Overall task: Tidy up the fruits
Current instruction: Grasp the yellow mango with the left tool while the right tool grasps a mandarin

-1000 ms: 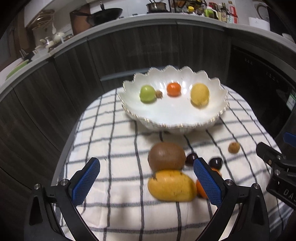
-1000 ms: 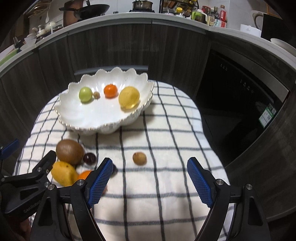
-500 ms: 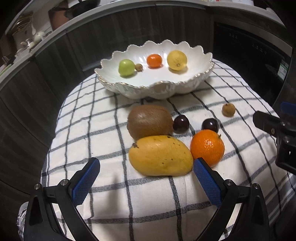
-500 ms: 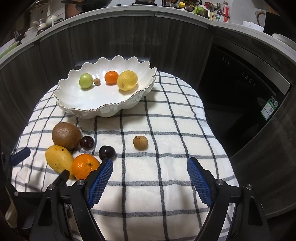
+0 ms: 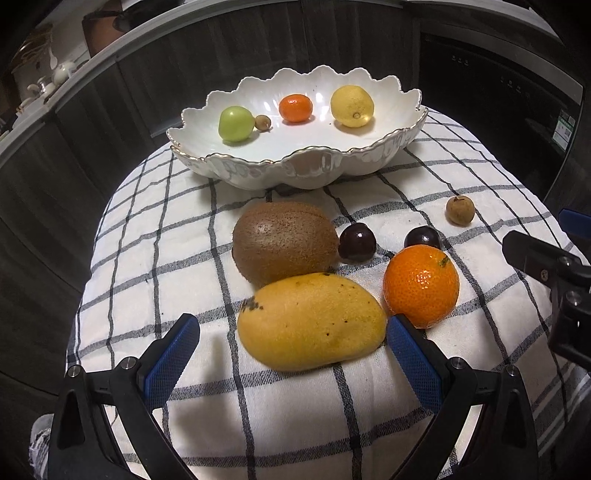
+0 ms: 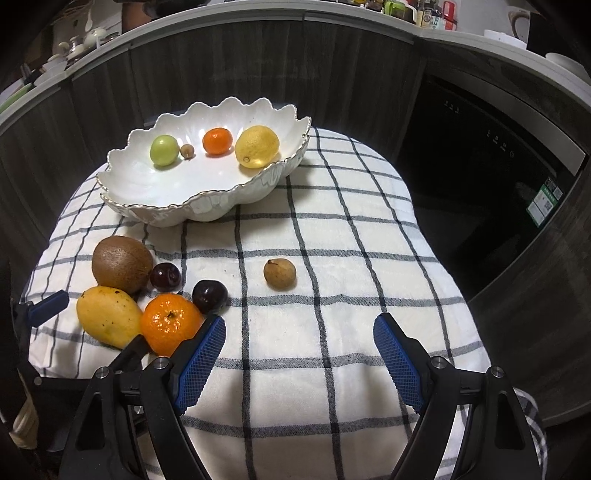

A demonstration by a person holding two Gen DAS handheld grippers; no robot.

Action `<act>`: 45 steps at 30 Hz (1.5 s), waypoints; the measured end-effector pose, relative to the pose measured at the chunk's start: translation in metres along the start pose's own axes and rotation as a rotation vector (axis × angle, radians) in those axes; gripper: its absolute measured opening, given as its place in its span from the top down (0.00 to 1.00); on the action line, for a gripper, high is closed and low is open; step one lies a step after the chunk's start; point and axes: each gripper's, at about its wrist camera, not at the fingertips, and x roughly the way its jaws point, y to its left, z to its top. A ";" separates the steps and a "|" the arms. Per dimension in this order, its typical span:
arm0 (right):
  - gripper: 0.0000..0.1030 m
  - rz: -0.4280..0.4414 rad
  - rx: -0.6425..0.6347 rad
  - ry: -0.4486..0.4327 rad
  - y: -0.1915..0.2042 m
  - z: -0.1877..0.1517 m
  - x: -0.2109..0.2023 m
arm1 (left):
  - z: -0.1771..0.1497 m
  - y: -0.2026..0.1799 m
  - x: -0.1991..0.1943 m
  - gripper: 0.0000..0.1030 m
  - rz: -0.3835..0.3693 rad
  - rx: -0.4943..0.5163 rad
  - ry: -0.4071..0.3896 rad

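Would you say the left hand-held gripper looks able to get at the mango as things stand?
Probably yes: the left hand-held gripper is open with the mango just ahead, though the orange crowds its right finger.

No legible text anywhere, green-and-white sticker on the dark appliance front too small to read, bottle labels on the far counter blurred, fruits unmarked
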 end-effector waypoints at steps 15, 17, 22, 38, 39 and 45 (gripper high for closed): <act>0.19 0.005 0.003 0.014 0.003 -0.003 0.006 | 0.000 -0.001 0.011 0.15 -0.044 -0.023 0.014; 0.19 0.012 0.011 0.016 0.002 -0.004 0.007 | 0.000 -0.003 0.009 0.21 -0.057 -0.022 0.011; 0.19 0.012 0.010 0.018 0.002 -0.004 0.006 | -0.001 -0.002 0.008 0.23 -0.063 -0.030 0.012; 0.19 0.049 -0.022 -0.012 0.023 0.006 -0.003 | -0.006 0.029 -0.016 0.23 -0.024 -0.107 -0.019; 0.19 0.052 -0.027 -0.010 0.026 0.007 -0.001 | -0.006 0.032 -0.017 0.23 -0.019 -0.112 -0.023; 0.19 0.070 -0.071 0.000 0.049 0.011 0.006 | -0.008 0.058 -0.021 0.23 0.026 -0.163 -0.043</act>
